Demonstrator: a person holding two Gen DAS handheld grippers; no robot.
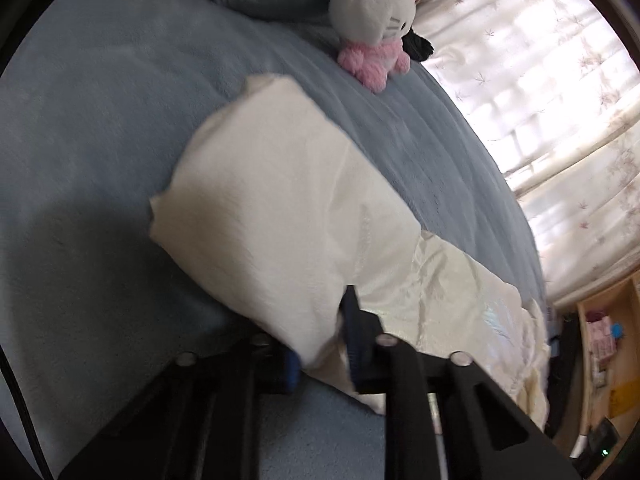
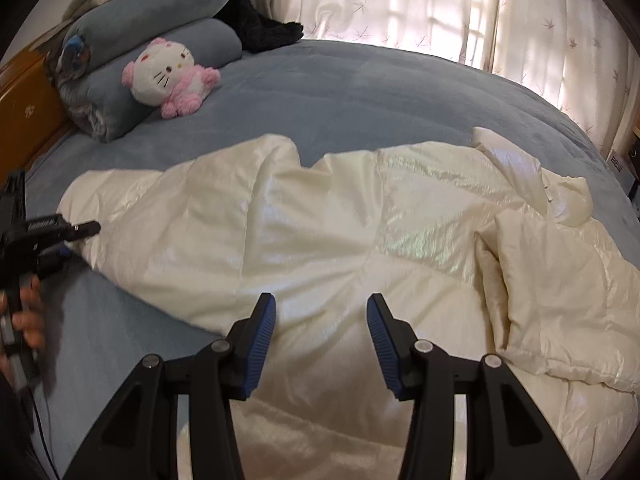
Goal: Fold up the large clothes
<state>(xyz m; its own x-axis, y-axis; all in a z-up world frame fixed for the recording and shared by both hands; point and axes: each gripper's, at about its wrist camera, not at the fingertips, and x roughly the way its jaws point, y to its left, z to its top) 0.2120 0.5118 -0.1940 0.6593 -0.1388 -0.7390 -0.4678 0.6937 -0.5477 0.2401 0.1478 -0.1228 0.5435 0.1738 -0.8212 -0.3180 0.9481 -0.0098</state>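
Note:
A cream, glossy puffer coat (image 2: 320, 220) lies spread across the blue bed cover (image 2: 360, 88). In the left wrist view one end of the coat (image 1: 272, 200) runs toward the camera, and my left gripper (image 1: 320, 344) is shut on its edge, the fabric draped over one finger. The right wrist view shows that same left gripper (image 2: 76, 236) at the coat's left end, held by a hand (image 2: 24, 316). My right gripper (image 2: 322, 312) hovers open over the coat's near middle, nothing pinched between its blue pads (image 2: 262, 340).
A white and pink plush cat (image 2: 168, 76) leans on stacked blue pillows (image 2: 160, 20) at the bed's head, with a black garment (image 2: 260, 24) behind. Curtains (image 2: 440, 8) line the far side. A wooden headboard (image 2: 24, 112) stands left, and a shelf (image 1: 608, 340) is beyond the bed.

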